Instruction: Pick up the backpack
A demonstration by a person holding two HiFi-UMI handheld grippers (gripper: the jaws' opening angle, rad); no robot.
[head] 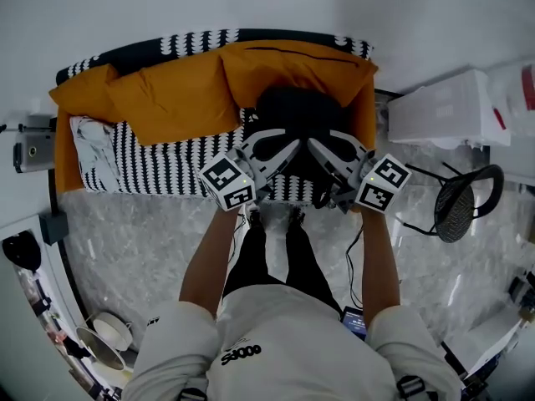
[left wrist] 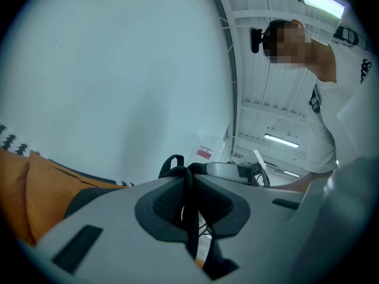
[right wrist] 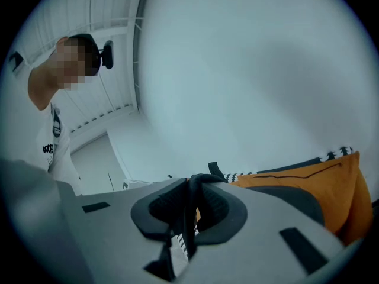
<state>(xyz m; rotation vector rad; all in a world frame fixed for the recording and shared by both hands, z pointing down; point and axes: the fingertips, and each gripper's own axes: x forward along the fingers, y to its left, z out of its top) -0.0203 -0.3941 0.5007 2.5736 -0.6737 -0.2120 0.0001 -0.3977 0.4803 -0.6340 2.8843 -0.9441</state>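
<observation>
The black backpack (head: pixel 294 115) rests against the orange cushions (head: pixel 180 90) of a sofa, in the middle of the head view. My left gripper (head: pixel 284 153) reaches in from the left and is shut on a black strap (left wrist: pixel 189 229), which runs pinched between its dark pads. From the right, my right gripper (head: pixel 321 152) is likewise shut on a black strap (right wrist: pixel 189 215) squeezed between its pads. Both grippers point level at the bag's lower front. A strap loop (left wrist: pixel 172 162) sticks up beyond the left jaws. The bag's underside is hidden behind the grippers.
The sofa carries a black-and-white patterned cover (head: pixel 159 170). A white box (head: pixel 443 107) and a black mesh chair (head: pixel 464 203) stand to the right. The person's feet (head: pixel 272 217) are on the marble floor just before the sofa. A grey device (head: pixel 32 150) sits at the left.
</observation>
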